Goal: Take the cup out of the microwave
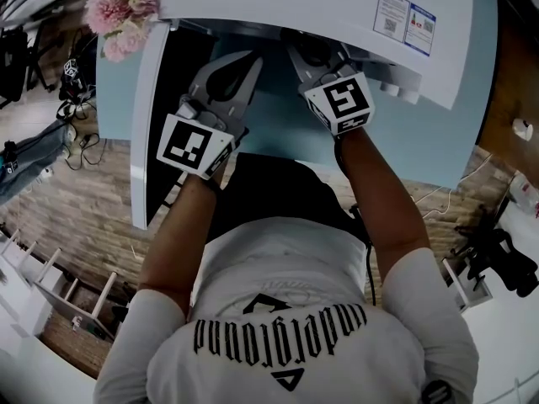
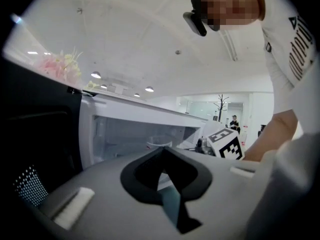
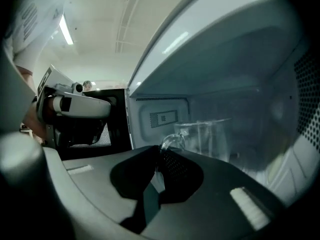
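A clear glass cup [image 3: 212, 136] stands inside the open white microwave [image 1: 337, 7]. My right gripper [image 3: 161, 156] reaches into the cavity and is shut on the cup's handle [image 3: 171, 140]. In the head view its fingertips are hidden under the microwave's top; only its marker cube [image 1: 341, 101] shows. My left gripper [image 1: 251, 59] hovers just left of it at the cavity's mouth, jaws shut, holding nothing. From the left gripper view the cup [image 2: 160, 143] shows faintly in the cavity, beyond the left gripper [image 2: 162, 151], with the right gripper's cube [image 2: 225, 145] beside it.
The microwave door [image 1: 156, 124] is swung wide to the left, dark inner face toward me. Pink flowers [image 1: 126, 7] sit at the microwave's top left corner. The microwave stands on a teal counter [image 1: 286, 124]. A perforated side wall [image 3: 307, 94] lies close on the right.
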### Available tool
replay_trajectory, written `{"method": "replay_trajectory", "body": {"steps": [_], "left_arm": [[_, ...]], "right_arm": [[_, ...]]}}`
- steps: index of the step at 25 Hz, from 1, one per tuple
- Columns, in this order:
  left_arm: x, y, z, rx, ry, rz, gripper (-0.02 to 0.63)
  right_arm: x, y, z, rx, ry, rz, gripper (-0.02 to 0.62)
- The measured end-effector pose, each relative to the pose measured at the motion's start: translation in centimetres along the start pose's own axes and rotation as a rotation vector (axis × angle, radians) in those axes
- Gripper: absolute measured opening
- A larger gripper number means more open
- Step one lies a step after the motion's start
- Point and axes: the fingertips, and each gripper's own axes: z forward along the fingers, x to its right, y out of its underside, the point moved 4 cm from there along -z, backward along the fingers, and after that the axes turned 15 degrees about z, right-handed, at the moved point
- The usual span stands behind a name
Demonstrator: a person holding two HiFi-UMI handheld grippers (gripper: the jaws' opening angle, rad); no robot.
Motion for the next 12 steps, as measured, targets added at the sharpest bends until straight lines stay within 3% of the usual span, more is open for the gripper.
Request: {"method": "replay_trajectory", "body": {"steps": [12], "left_arm": [[3.3, -2.0, -2.6, 0.038, 0.019, 0.027, 0.051]], "right_arm": [[-4.8, 0.0, -5.3, 0.025, -0.024, 0.004, 0.008]]}}
